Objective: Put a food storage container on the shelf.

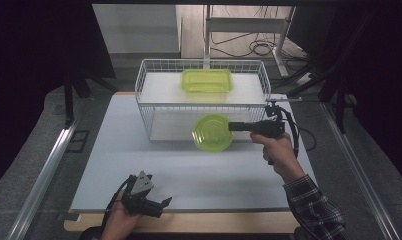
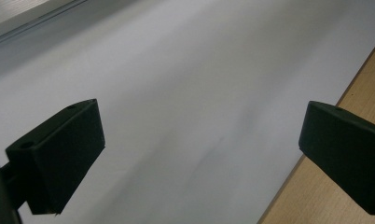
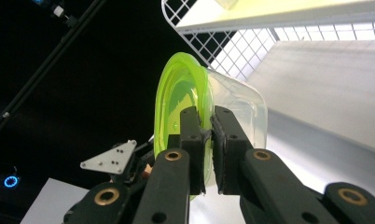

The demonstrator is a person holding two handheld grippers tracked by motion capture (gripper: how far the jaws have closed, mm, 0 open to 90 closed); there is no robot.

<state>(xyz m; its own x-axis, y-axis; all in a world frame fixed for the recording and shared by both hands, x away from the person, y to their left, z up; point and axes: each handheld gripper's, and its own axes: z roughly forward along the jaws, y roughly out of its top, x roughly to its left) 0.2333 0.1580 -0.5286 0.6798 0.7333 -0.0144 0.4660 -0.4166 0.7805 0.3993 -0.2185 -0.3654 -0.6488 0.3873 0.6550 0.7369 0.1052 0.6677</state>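
A round clear container with a lime-green lid point(image 1: 213, 132) hangs on its side just in front of the white wire basket point(image 1: 139, 82). My right gripper point(image 1: 230, 126) is shut on its rim from the right. In the right gripper view the jaws pinch the container's point(image 3: 176, 93) edge, with the right gripper point(image 3: 206, 119) closed tight on it. A rectangular green-lidded container point(image 1: 207, 80) lies inside the basket at the back. My left gripper point(image 1: 164, 204) rests low at the table's front edge, open and holding nothing, and its own view has the left gripper point(image 2: 204, 114) spread wide over the bare white table point(image 2: 176, 70).
The white tabletop point(image 1: 139, 160) lies on a wooden board point(image 2: 363, 79) whose edge runs along the front. The basket's mesh point(image 3: 223, 46) stands close behind the held container. Metal rails and dark floor flank the table, with cables at the back.
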